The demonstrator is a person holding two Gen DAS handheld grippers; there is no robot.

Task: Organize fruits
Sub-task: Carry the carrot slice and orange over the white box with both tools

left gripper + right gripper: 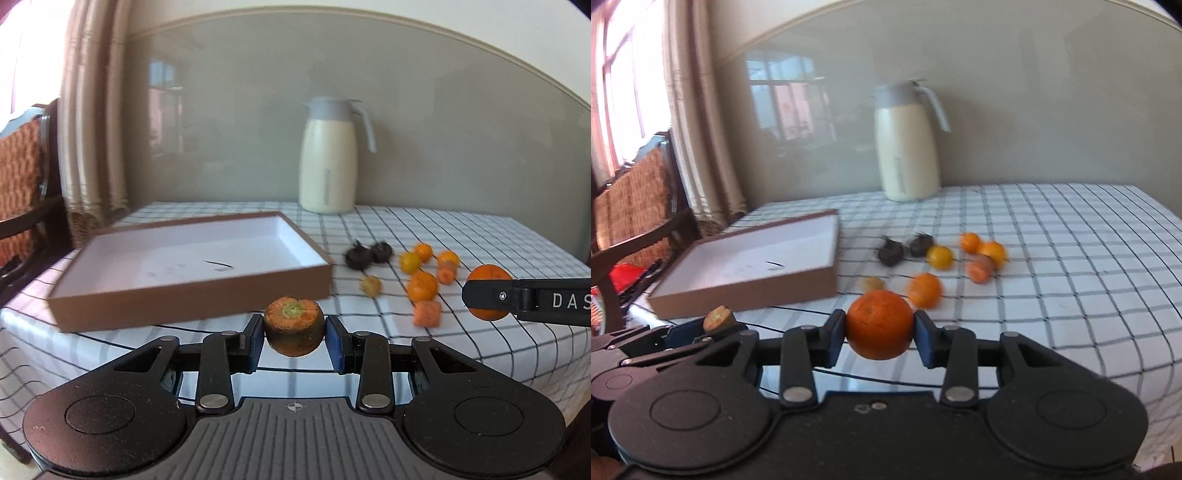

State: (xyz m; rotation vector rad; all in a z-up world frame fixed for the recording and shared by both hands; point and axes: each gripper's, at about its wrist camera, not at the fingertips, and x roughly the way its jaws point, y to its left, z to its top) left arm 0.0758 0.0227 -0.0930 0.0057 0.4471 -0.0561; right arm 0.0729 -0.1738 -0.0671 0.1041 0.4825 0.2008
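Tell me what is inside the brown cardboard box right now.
No fruit lies inside the box: its white floor shows only a thin dark streak and faint smudges. The strip just behind its near wall is hidden in both views, so something small and flat there cannot be ruled out.

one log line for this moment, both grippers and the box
left gripper: shut on carrot stub | right gripper: shut on orange | cardboard box: no fruit inside

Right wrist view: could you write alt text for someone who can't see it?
The right gripper pinches a round orange between its fingers above a checked tablecloth. Beyond lie loose fruits, an empty cardboard tray on the left and a cream jug by the wall. The left gripper at lower left holds a carrot stub.
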